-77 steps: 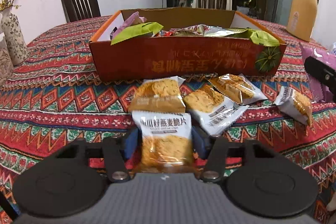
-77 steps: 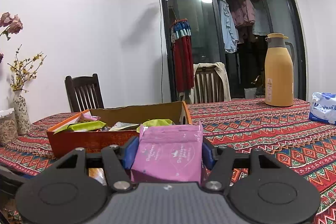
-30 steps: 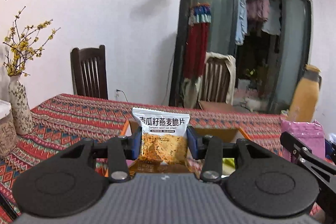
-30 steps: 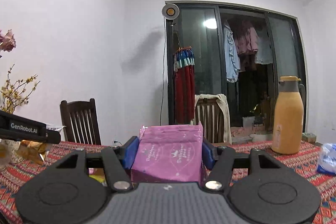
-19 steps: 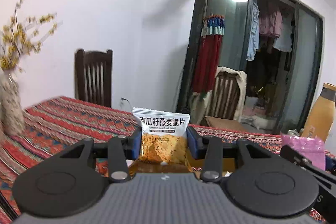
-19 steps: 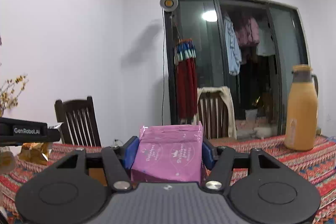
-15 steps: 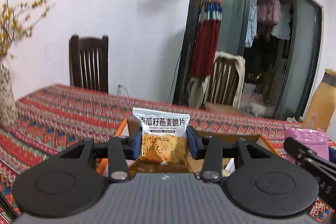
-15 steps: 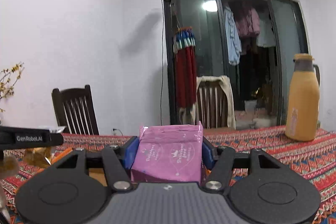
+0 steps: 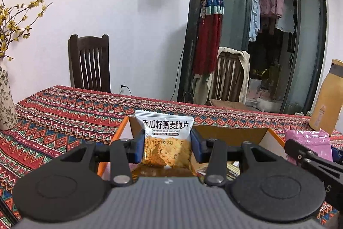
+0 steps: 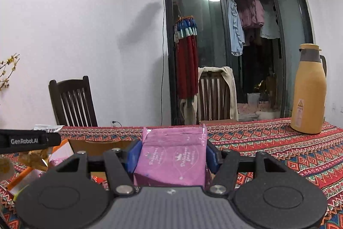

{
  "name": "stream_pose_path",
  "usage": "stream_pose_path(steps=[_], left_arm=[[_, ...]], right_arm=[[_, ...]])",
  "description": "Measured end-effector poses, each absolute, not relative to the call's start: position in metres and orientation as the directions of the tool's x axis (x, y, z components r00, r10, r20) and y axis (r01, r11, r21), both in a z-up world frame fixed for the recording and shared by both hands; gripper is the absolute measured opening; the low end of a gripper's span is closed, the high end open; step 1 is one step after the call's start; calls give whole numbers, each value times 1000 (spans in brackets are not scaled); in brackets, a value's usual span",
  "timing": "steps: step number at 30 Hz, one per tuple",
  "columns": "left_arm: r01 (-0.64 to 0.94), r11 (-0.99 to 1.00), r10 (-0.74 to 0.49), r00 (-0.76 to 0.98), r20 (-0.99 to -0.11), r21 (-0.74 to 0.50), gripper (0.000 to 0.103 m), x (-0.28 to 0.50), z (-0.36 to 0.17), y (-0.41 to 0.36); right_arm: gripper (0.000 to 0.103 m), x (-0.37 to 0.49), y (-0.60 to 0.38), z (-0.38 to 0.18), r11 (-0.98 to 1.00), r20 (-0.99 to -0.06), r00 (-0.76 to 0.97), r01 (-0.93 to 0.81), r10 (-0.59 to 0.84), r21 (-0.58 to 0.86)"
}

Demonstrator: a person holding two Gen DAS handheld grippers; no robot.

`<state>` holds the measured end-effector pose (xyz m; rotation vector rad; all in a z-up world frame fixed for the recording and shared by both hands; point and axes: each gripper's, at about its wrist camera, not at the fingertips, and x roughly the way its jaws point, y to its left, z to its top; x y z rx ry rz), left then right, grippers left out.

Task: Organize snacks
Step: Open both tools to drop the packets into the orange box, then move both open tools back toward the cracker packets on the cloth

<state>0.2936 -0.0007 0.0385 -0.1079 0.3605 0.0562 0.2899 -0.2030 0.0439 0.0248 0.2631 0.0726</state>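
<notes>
White-walled room, dark-framed glass sliding door (image 10: 235,46) at the back with laundry hung behind it. Table under a red zigzag-patterned woven cloth (image 9: 64,113). Two dark wooden slat-back chairs (image 9: 90,65) at the far edge, one draped with a beige cloth. Tall mustard-yellow thermos jug (image 10: 308,89) on the right. Open orange-rimmed cardboard box (image 9: 231,132) just ahead of both grippers, mixed wrappers inside.

Left gripper (image 9: 168,146): blue pads clamped on a white-topped clear packet of orange oat crisps (image 9: 167,143), upright, over the box's near-left part.

Right gripper (image 10: 172,157): wider gap, pads pressing both sides of a pink foil snack pouch (image 10: 171,160), at the box's right end.
</notes>
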Motion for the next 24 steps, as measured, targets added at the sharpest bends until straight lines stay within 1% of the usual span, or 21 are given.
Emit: stream_pose_path(steps=[3,4,5,6,7,8,9,10,17,24], left_arm=[[-72,993,31,931,-364,-98,46,294,35,0],[-76,992,33,930,-366,-103,50,294,34,1],[-81,991,37,930,-365,-105,60,294,34,1],[-89,990,45,931,-362,-106,81,293,34,2],[-105,989,61,933,-354,-106,92,290,34,2],[-127,986,85,938,-337,-106,103,287,36,2],[-141,984,102,943,-317,-105,103,283,37,2],[-142,984,102,945,-310,-108,103,280,38,2],[-155,979,108,945,-310,-134,103,275,42,5],[-146,977,99,956,-278,-155,103,264,49,7]], right_arm=[[62,292,-203,41,997,-276,958,-69,76,37],[66,293,-204,40,997,-284,956,-72,81,40],[70,293,-204,39,997,-289,954,-69,79,43],[76,291,-204,39,997,-286,955,-64,74,43],[86,290,-204,39,997,-283,956,-66,76,46],[91,288,-205,40,996,-279,957,-65,78,53],[100,286,-205,41,996,-270,960,-63,77,61],[103,284,-207,41,996,-264,962,-59,74,67],[103,278,-211,43,995,-251,966,-39,62,97],[103,268,-211,46,994,-224,972,-44,66,101]])
